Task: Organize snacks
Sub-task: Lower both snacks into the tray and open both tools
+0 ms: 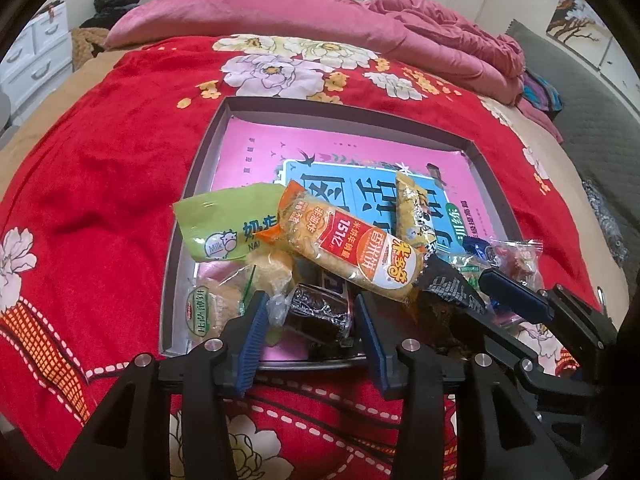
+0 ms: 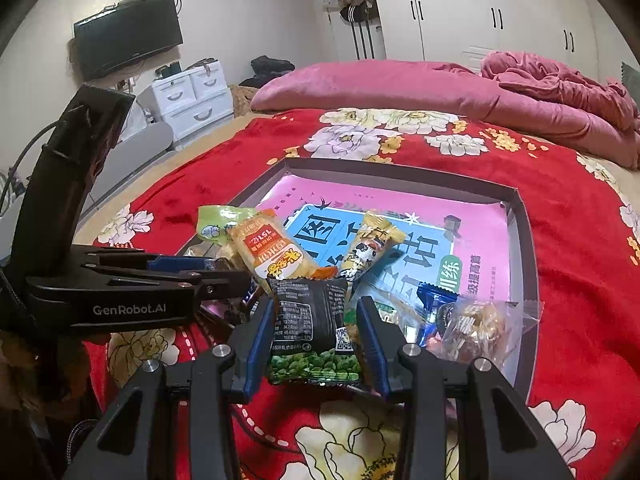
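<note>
Right wrist: right gripper (image 2: pixel 316 340) clamped on pea packet (image 2: pixel 312 332), long axis upright.

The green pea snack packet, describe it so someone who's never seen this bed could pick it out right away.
On the red floral blanket lies a shallow grey box lined pink. At its near edge, the right gripper clamps the green pea packet. Unlike the orange rice cracker pack behind it, it is black with white print and green peas pictured along its bottom.
</note>
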